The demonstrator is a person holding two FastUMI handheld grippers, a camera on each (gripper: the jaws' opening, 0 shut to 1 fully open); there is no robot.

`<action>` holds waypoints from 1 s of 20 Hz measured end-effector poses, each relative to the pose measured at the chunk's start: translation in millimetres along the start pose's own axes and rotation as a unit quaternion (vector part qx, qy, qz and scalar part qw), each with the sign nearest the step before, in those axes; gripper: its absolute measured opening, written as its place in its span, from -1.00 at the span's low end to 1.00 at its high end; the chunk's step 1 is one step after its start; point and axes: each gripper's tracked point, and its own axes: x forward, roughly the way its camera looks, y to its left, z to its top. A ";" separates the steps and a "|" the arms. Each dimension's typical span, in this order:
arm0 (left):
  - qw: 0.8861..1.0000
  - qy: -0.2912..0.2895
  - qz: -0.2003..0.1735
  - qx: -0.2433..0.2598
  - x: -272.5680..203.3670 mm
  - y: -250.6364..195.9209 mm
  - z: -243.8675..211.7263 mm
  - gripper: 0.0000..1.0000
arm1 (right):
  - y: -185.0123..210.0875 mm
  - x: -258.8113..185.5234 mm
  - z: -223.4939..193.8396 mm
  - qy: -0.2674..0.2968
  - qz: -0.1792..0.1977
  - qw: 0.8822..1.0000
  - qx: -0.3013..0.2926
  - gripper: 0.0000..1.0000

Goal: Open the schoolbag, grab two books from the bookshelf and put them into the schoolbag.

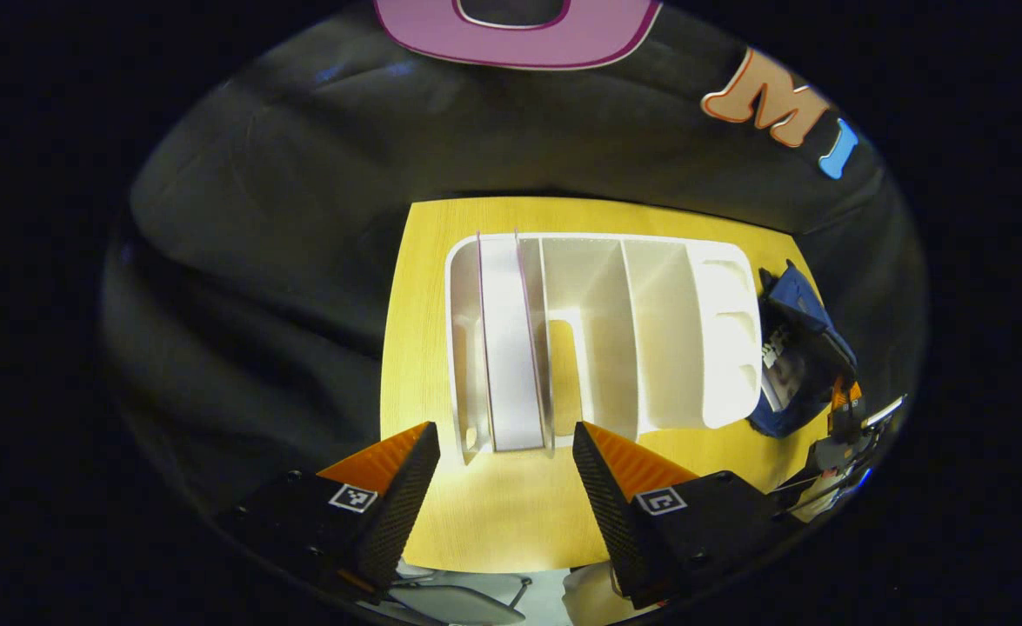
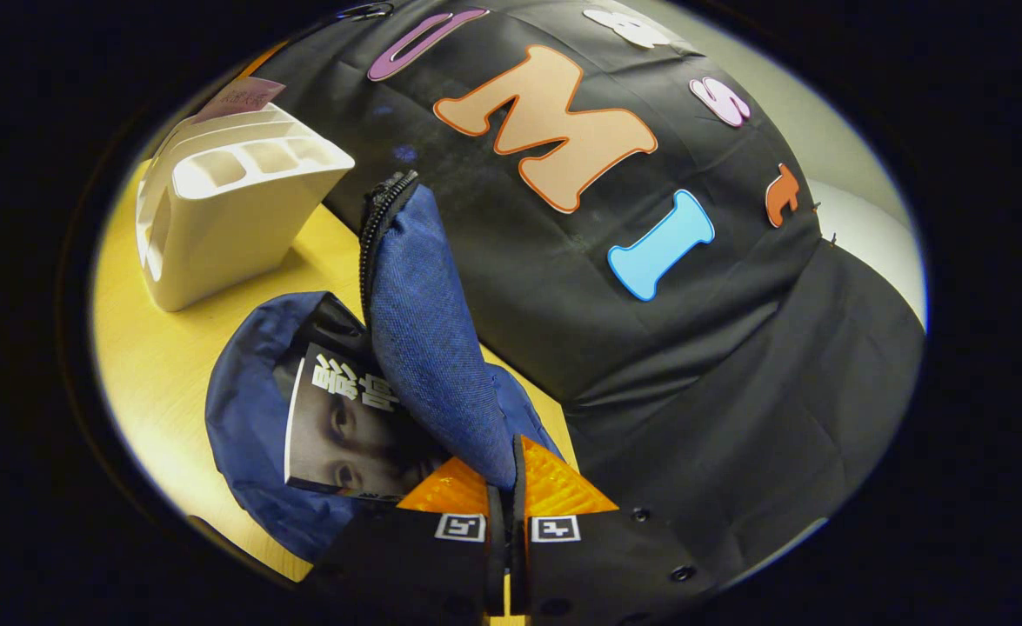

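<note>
In the left gripper view my left gripper hangs open above the yellow table, its fingers either side of a white book standing in the white bookshelf. Apart from the book, the fingers hold nothing. The blue schoolbag lies to the shelf's right. In the right gripper view my right gripper is shut on the schoolbag's flap, holding it up beside the zipper. A book with a printed cover sits inside the open schoolbag. The bookshelf stands behind it.
The yellow table ends close below my left gripper, with a grey chair seat past its edge. The black cloth wall hangs right behind the bag and the shelf. My right gripper and the hand holding it show by the bag.
</note>
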 end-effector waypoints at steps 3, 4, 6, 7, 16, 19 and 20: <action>1.000 0.028 0.007 -0.008 26.5 4.1 5.1 0.79 | 2.7 -1.7 -0.6 0.009 -0.004 1.000 -0.007 -0.94; 0.999 0.037 0.006 -0.010 33.7 3.3 4.7 0.78 | 2.7 -1.7 -1.0 0.012 -0.006 1.000 -0.008 -0.92; 0.999 0.046 0.004 -0.006 48.2 -0.4 10.1 0.72 | 2.4 -3.7 -2.3 0.018 -0.010 1.000 -0.009 -0.89; 0.999 0.048 0.006 -0.001 53.7 0.1 12.7 0.66 | 1.8 -4.4 -2.6 0.021 -0.011 1.000 -0.008 -0.89; 0.998 0.067 0.006 0.016 82.7 0.3 22.7 -0.19 | 0.8 -14.0 -5.5 0.033 -0.011 0.999 -0.007 -0.94; 0.998 0.066 0.002 -0.001 82.2 -8.6 18.2 -0.23 | 2.1 -15.3 -6.1 0.032 -0.007 0.999 -0.010 -0.94; 0.998 0.069 0.002 -0.008 79.2 -9.0 14.8 -0.23 | 1.6 -14.9 -5.4 0.032 -0.007 0.999 -0.010 -0.85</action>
